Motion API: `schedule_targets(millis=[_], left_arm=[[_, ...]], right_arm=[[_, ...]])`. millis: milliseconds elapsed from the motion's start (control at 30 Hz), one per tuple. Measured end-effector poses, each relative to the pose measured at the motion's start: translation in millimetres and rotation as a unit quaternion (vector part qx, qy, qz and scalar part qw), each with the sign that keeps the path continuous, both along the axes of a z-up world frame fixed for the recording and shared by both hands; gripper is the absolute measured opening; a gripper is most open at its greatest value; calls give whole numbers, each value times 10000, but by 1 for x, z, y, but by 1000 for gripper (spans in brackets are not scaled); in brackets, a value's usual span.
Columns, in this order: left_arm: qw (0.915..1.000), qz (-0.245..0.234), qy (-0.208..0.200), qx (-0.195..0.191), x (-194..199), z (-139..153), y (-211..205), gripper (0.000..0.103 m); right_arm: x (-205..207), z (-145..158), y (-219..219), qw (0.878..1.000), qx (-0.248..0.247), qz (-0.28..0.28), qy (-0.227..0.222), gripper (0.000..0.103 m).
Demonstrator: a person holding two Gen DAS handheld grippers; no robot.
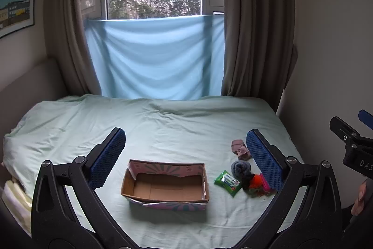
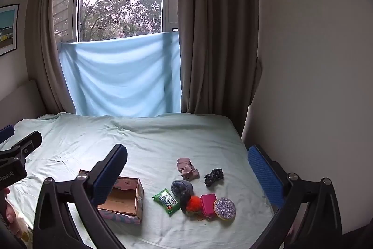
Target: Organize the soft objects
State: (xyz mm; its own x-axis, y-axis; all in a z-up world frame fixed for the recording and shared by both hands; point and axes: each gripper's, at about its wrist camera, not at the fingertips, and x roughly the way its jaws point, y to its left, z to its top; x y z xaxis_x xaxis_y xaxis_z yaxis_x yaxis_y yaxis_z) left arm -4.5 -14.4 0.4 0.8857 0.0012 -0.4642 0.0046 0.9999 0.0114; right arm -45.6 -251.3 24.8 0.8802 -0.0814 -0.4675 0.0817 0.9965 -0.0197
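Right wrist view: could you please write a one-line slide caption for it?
Open right gripper above a bed, with small soft items beside an empty cardboard box.

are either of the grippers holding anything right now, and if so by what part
Nothing is held. The left gripper and right gripper both stand wide open above the bed, and the cardboard box lies untouched.
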Motion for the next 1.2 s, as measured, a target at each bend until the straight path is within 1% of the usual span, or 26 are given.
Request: schedule_targets(millis=[167, 333, 700, 1200], left_arm=[[10000, -27, 16, -20, -1, -4, 1, 103], [10000, -30, 14, -22, -2, -4, 3, 103], [10000, 20, 32, -40, 0, -6, 8, 103], [10000, 24, 34, -31, 4, -8, 11, 103]], right_arm=[[1, -1, 4, 10000, -46, 0, 31, 103], [2, 0, 5, 10000, 41, 15, 36, 103], [2, -1, 14, 10000, -47, 19, 35, 103], [9, -5, 13, 10000, 9, 39, 50, 103]])
